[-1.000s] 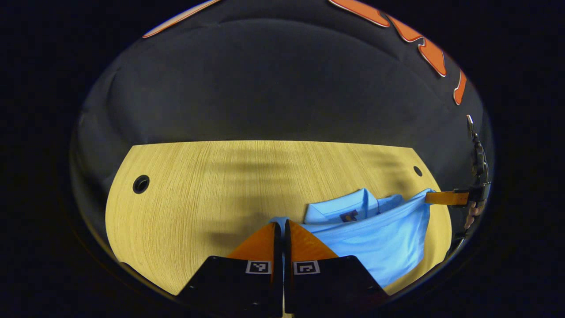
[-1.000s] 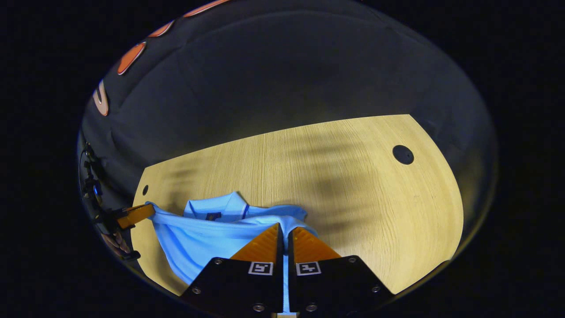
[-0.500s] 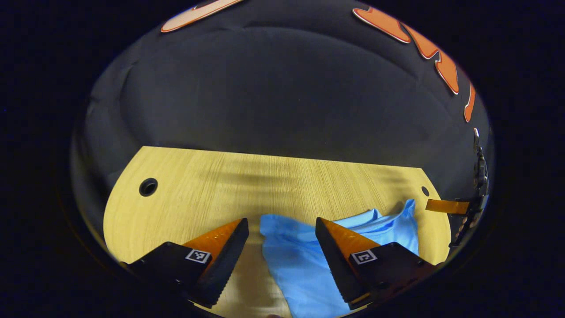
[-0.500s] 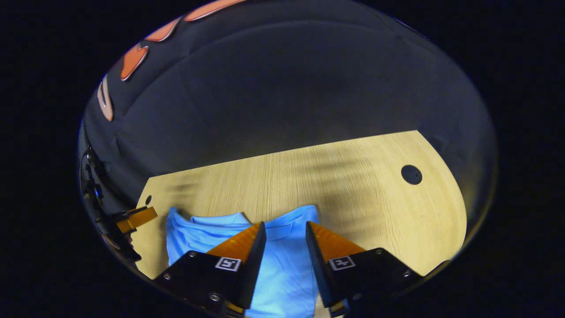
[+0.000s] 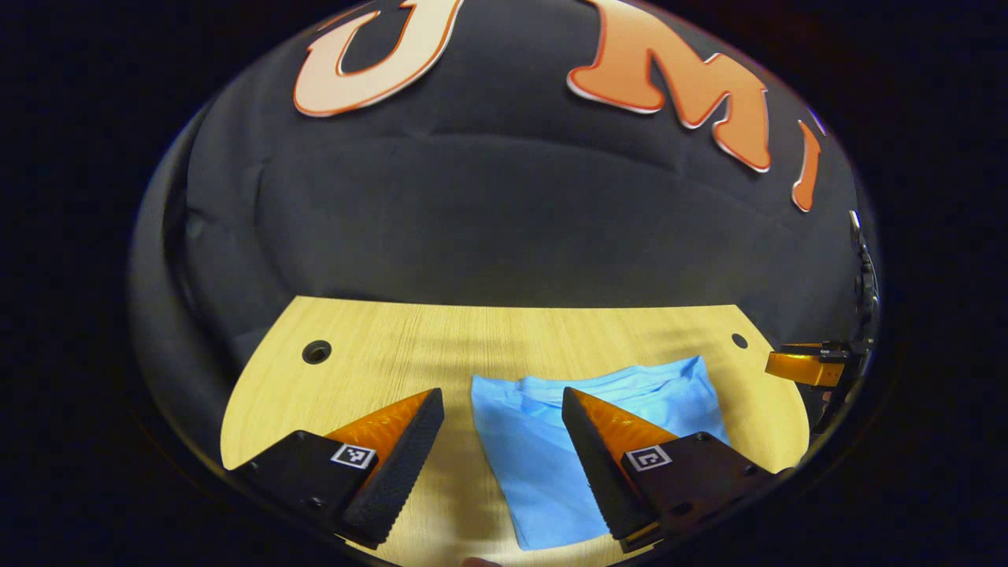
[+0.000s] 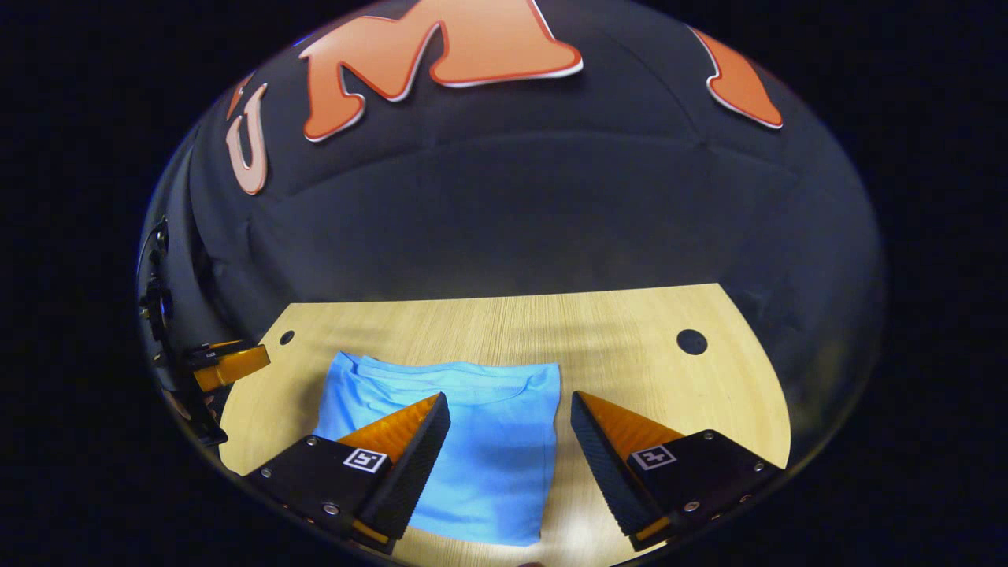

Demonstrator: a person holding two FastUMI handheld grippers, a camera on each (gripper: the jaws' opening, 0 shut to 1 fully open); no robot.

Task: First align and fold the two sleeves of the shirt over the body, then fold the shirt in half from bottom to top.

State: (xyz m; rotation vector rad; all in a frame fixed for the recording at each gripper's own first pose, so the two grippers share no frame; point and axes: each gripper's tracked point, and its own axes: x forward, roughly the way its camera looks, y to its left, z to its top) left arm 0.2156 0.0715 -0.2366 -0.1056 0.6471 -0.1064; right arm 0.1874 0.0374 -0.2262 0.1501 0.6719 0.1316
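Shirt (image 6: 472, 449) lies folded flat on desk (image 6: 630, 331), near the front edge, approx. midway between the two side edges. Left gripper (image 5: 500, 441) released, fingers wide apart above shirt's left part. Right gripper (image 6: 508, 445) likewise released over shirt's right part; contact w/ fabric unclear, prob. none.

The folded light-blue cotton shirt (image 5: 535, 457) is partly covered by the left gripper's right finger (image 5: 606, 449). In the right gripper view, the shirt's (image 6: 488, 449) near-left corner lies behind a finger (image 6: 402, 449).
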